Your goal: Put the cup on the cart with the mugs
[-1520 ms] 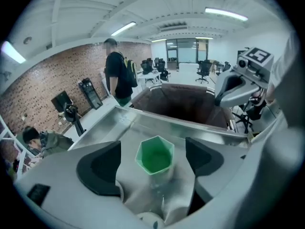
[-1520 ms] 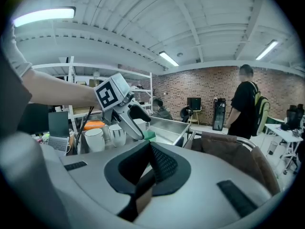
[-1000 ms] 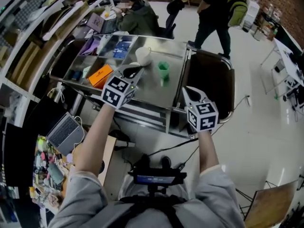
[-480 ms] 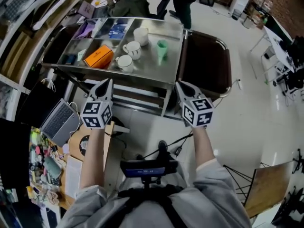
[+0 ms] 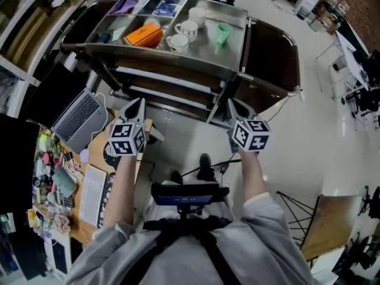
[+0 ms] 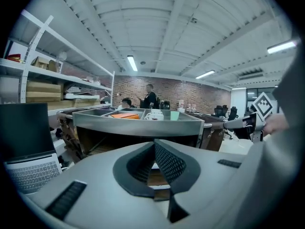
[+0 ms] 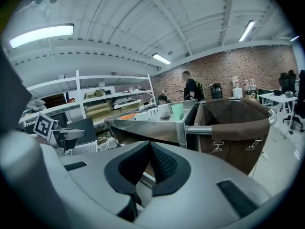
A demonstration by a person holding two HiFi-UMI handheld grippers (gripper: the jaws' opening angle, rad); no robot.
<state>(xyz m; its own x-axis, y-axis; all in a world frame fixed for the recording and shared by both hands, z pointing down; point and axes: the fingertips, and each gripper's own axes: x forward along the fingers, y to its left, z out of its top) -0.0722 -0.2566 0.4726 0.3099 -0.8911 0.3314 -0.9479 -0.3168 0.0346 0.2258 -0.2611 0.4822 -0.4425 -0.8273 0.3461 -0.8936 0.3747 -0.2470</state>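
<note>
The steel cart stands ahead of me. On its top tray sit three white mugs and, just right of them, an upright green cup. Both grippers hang short of the cart's near edge, apart from everything on it. My left gripper is shut with nothing between its jaws, and so is my right gripper. In the left gripper view the cup and mugs show over the tray rim, beyond the shut left gripper. The right gripper view shows the cup past the shut right gripper.
An orange box lies on the tray left of the mugs. A brown fabric bin hangs on the cart's right end. A laptop and a cluttered desk are at my left. People stand beyond the cart.
Both grippers have drawn back from the cart toward my body. The left one, over the tray by the mugs a second ago, now hangs below the cart's near edge.
</note>
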